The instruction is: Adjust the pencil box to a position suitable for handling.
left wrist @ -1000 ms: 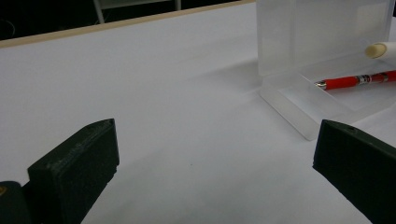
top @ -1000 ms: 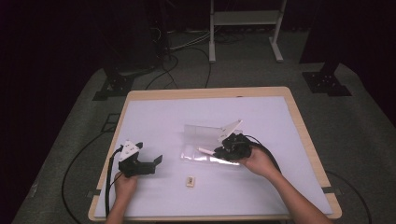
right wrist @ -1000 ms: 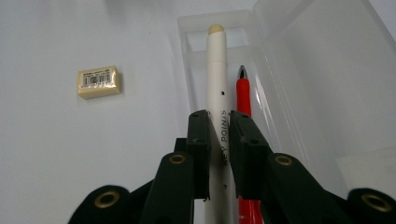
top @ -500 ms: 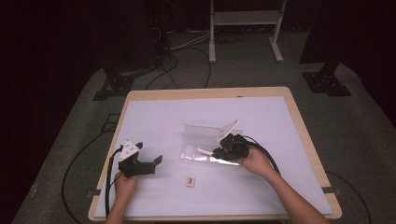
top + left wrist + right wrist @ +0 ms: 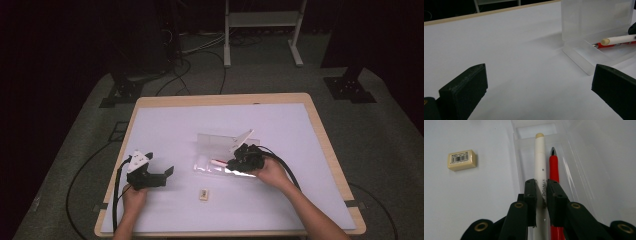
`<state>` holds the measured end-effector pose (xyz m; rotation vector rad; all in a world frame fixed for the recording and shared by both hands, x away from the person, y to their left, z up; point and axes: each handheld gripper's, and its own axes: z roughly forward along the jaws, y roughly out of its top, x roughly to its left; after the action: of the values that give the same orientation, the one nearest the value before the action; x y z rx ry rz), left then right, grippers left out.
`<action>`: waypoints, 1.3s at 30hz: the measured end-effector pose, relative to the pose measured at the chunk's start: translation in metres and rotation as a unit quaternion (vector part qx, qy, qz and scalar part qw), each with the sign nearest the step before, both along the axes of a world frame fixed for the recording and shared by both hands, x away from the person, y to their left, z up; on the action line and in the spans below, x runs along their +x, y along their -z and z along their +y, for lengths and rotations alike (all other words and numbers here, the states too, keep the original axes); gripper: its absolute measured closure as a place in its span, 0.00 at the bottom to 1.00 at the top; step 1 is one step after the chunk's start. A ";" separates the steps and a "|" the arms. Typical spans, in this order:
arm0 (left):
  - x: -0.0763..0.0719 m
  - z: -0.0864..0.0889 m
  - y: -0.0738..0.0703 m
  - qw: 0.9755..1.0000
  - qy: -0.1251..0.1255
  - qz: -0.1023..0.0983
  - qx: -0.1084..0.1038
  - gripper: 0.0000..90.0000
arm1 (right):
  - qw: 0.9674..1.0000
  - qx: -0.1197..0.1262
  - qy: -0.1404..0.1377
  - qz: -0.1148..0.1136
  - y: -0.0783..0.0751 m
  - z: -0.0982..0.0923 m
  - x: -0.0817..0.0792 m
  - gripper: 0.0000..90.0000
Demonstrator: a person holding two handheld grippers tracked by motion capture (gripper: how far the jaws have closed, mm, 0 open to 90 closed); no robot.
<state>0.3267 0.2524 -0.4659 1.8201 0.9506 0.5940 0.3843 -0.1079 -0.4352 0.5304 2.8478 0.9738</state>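
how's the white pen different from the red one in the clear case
The white pen is clamped in the right claw; the red pen lies free beside it. The white pen reaches further along the clear case and has a blunt cream end; the red pen ends in a shiny metal tip. Both lie lengthwise, side by side.

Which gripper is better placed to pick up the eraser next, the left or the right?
Left, probably. The left gripper is open and holds nothing, and points toward the eraser. The right gripper is shut on the white pen over the clear case.
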 end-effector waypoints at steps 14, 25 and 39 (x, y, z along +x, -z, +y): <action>0.000 0.000 0.000 1.000 0.001 -0.001 -0.001 0.00 | 1.000 -0.010 -0.002 0.007 0.011 0.004 0.003 0.87; 0.000 0.000 0.000 1.000 0.001 -0.001 0.000 0.00 | 1.000 -0.013 -0.002 0.014 0.016 0.004 0.006 0.87; 0.000 0.000 0.000 1.000 0.001 -0.001 0.000 0.00 | 1.000 -0.012 0.001 0.020 0.018 0.004 0.006 0.86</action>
<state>0.3265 0.2523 -0.4659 1.8195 0.9480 0.5938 0.3907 -0.1040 -0.4535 0.5577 2.8895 0.9393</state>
